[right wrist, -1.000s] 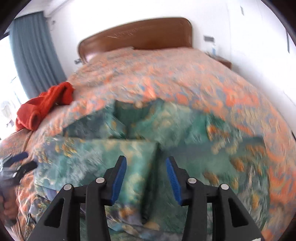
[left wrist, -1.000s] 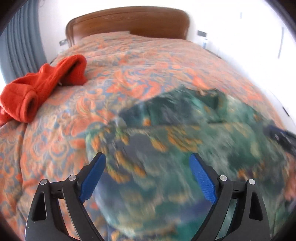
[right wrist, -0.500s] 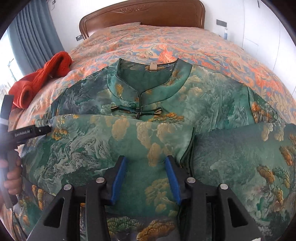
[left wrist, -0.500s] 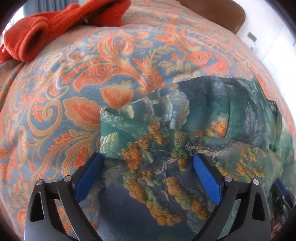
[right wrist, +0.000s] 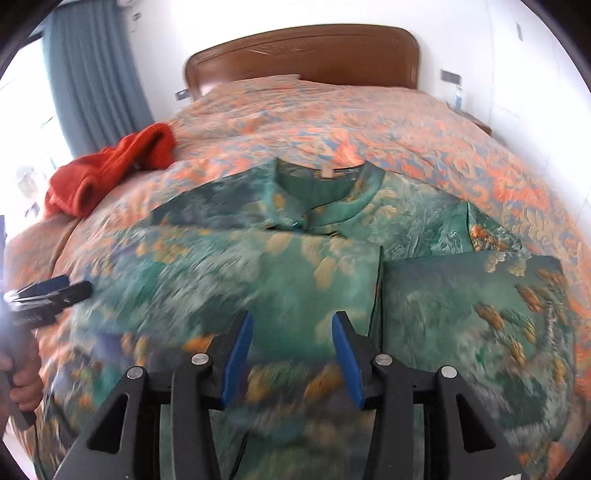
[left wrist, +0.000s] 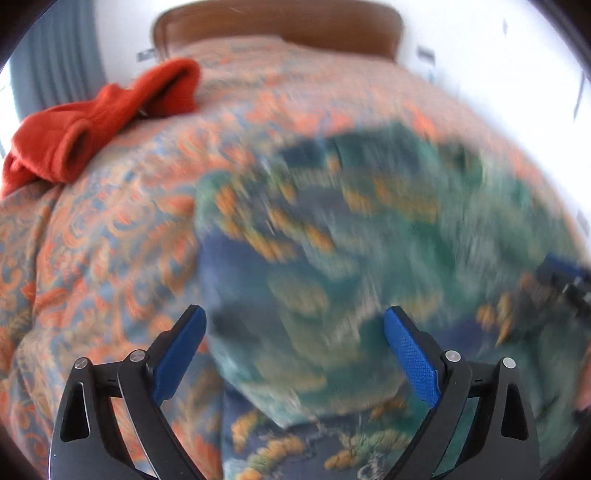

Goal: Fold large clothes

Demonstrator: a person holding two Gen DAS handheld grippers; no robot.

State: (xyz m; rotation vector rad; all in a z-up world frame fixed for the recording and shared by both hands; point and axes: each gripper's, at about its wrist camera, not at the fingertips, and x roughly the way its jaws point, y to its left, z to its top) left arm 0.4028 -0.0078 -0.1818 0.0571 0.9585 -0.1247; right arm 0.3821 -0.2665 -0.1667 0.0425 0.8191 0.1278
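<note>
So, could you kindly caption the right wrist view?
Open right gripper above a green jacket, sleeves folded in, on a floral bedspread.

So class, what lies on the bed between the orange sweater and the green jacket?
Only bare floral bedspread separates the orange sweater and green jacket, seen in the right wrist view.

Ahead of both tongs we see a bed (right wrist: 424, 122) under an orange and blue patterned bedspread (left wrist: 110, 251), filling most of each view. Beyond it, straight past the tongs' tips, a carved brown wooden headboard (right wrist: 303, 55) stands against a white wall (right wrist: 221, 26). Up and to the left of the tongs hangs a grey-blue curtain (right wrist: 92, 74), with bright daylight from a window (right wrist: 22, 110) beside it. Far right of the tongs runs another white wall.
</note>
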